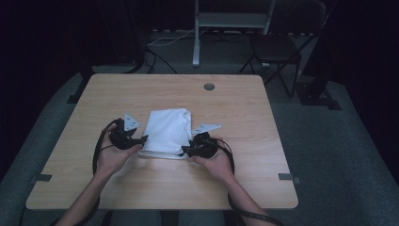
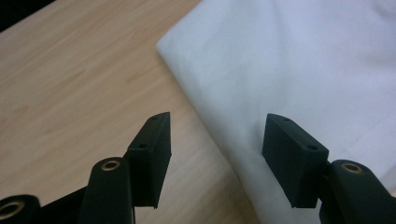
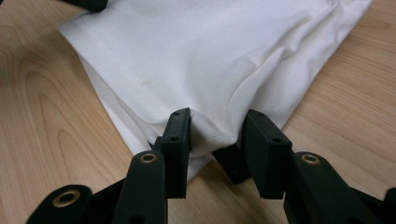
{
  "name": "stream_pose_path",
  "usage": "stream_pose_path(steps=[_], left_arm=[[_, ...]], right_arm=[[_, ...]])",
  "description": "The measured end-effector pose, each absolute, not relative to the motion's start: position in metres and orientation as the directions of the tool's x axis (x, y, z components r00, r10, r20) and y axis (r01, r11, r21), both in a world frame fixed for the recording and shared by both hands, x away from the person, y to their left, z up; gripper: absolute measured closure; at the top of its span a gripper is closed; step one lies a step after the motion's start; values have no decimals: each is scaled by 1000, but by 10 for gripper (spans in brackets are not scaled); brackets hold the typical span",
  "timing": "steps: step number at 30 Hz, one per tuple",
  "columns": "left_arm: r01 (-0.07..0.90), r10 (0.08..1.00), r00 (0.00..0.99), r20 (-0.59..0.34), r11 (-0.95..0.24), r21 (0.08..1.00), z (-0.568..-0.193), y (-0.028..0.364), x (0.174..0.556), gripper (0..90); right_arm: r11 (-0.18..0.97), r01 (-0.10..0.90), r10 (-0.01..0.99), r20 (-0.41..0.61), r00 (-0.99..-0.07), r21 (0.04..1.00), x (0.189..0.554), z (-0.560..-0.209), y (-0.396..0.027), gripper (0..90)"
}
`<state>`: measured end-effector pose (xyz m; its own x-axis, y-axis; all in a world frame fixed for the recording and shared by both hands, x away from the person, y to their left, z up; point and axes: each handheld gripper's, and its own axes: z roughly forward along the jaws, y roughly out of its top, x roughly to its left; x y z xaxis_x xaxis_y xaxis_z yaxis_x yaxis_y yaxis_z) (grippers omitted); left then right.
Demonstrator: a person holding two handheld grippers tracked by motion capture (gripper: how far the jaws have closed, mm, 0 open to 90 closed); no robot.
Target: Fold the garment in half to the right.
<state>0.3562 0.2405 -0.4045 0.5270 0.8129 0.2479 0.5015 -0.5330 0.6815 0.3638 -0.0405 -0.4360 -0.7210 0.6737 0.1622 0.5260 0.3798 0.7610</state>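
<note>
High view: folded white cloth (image 1: pixel 165 132) lies mid worktop (image 1: pixel 226 108); left claw (image 1: pixel 142 138) at its left edge, right claw (image 1: pixel 184 151) at its near right corner.

Left gripper view: left claw (image 2: pixel 215 154) jaws apart, straddling the cloth (image 2: pixel 289 70) edge, pads not pressing.

Right gripper view: right claw (image 3: pixel 217 140) clamped on a bunched corner of the cloth (image 3: pixel 210 56).
</note>
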Motion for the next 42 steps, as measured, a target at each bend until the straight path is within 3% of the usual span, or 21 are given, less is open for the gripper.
stream_pose_path(steps=[14, 20, 28, 33, 42], left_arm=[[543, 834, 498, 236, -512, 665, -417, 256, 349, 421], [545, 834, 501, 229, -510, 666, -420, 254, 343, 425], [534, 821, 525, 226, -524, 663, -424, 244, 328, 445], [542, 827, 526, 199, -506, 670, -422, 246, 331, 442], [539, 828, 526, 192, -500, 678, -418, 246, 335, 424]], right_arm=[[390, 534, 665, 172, -727, 750, 367, -435, -25, 625], [382, 523, 640, 190, -745, 762, 363, -424, -24, 680], [370, 556, 667, 204, -717, 744, 367, -435, -25, 686], [335, 563, 663, 235, -710, 756, 370, -432, -28, 770], [323, 571, 661, 251, -707, 755, 366, -423, -29, 764]])
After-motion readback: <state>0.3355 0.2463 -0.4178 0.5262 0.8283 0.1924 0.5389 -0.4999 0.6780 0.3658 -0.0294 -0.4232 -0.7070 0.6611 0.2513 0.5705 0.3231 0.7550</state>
